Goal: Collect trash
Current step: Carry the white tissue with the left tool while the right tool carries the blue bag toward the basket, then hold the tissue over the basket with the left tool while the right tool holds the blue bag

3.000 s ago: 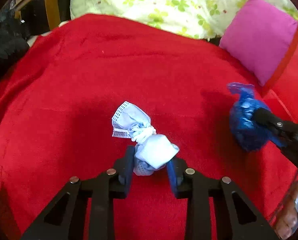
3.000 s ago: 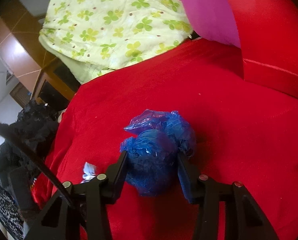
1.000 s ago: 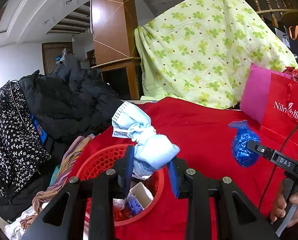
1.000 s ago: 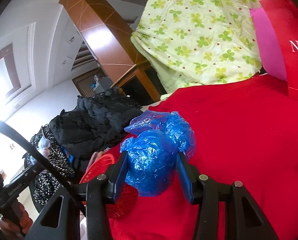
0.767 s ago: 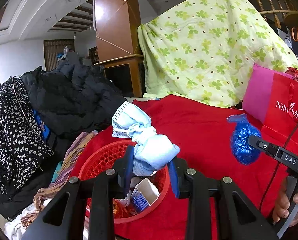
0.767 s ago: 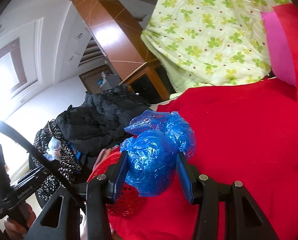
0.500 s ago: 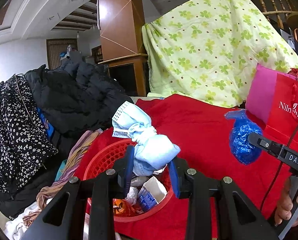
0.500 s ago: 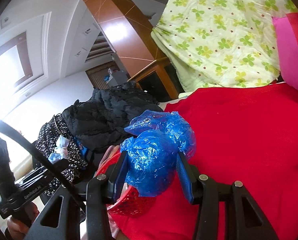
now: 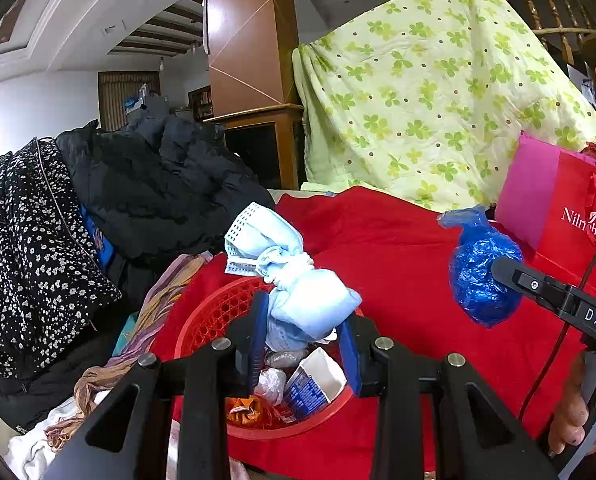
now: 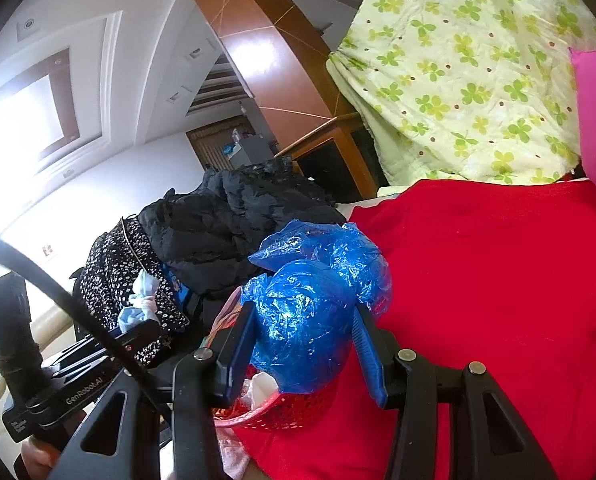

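Holding a knotted light-blue face mask bundle (image 9: 298, 280) in the left gripper (image 9: 302, 344), jaws squeezed shut on its fat lower end. Hanging right over the round red plastic mesh basket (image 9: 213, 320), so letting go should drop it straight in. Already in the basket: a small white and blue carton (image 9: 314, 384) and some crumpled wrappers (image 9: 253, 408). Gripping a crinkly blue plastic bag ball (image 10: 314, 312) in the right gripper (image 10: 306, 352), jaws closed tight against both its sides. Floating above the red cloth on the bed (image 10: 498, 280), just beside the basket's near rim, probably waiting for a turn. Sitting past the basket: a black puffy jacket (image 9: 157, 184) and a black flowery coat (image 9: 25, 248), close enough that a bad drop could land there. Likely next: opening the left jaws first, then sliding the blue ball over the basket.
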